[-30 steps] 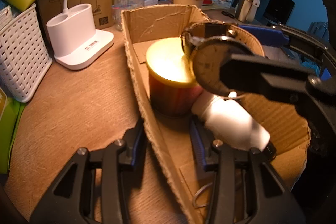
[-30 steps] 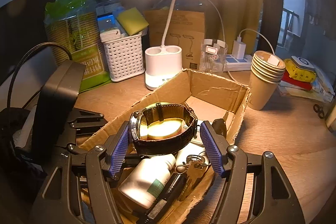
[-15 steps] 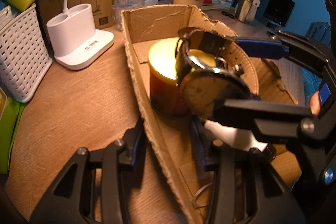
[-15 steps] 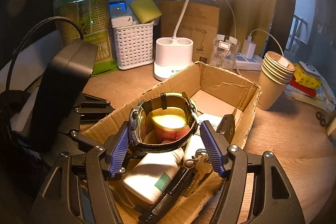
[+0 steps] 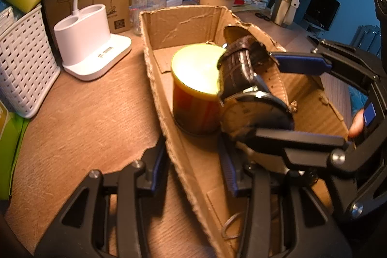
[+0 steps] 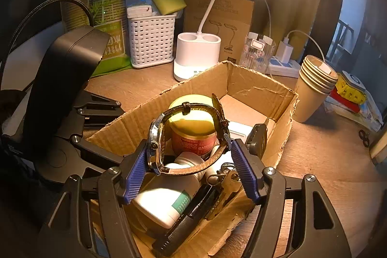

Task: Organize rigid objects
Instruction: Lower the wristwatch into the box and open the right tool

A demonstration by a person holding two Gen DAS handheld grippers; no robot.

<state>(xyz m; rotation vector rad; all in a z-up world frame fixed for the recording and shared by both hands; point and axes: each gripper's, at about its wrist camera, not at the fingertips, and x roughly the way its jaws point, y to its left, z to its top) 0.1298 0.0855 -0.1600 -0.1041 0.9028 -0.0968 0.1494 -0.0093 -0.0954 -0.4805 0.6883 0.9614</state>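
Note:
My right gripper (image 6: 191, 175) is shut on a wristwatch (image 6: 188, 139) with a brown leather strap, holding it inside the open cardboard box (image 6: 256, 86). The watch also shows in the left wrist view (image 5: 249, 93), beside a yellow-lidded jar (image 5: 196, 88). Under it in the box lie a white bottle (image 6: 164, 204), a black comb (image 6: 183, 226), keys (image 6: 227, 178) and the jar (image 6: 193, 129). My left gripper (image 5: 191, 166) straddles the box's left wall (image 5: 164, 110), its pads either side of the cardboard; I cannot tell whether they grip it.
A white lamp base (image 5: 89, 47) and a white lattice basket (image 5: 21, 59) stand left of the box. Stacked paper cups (image 6: 314, 86), a glass jar (image 6: 256, 52), a power strip (image 6: 283, 64) and a green packet (image 6: 101, 11) surround it on the wooden desk (image 6: 326, 156).
My right gripper has lowered the watch deeper into the box and tilted it, so the strap now faces the left camera. The left gripper has not moved.

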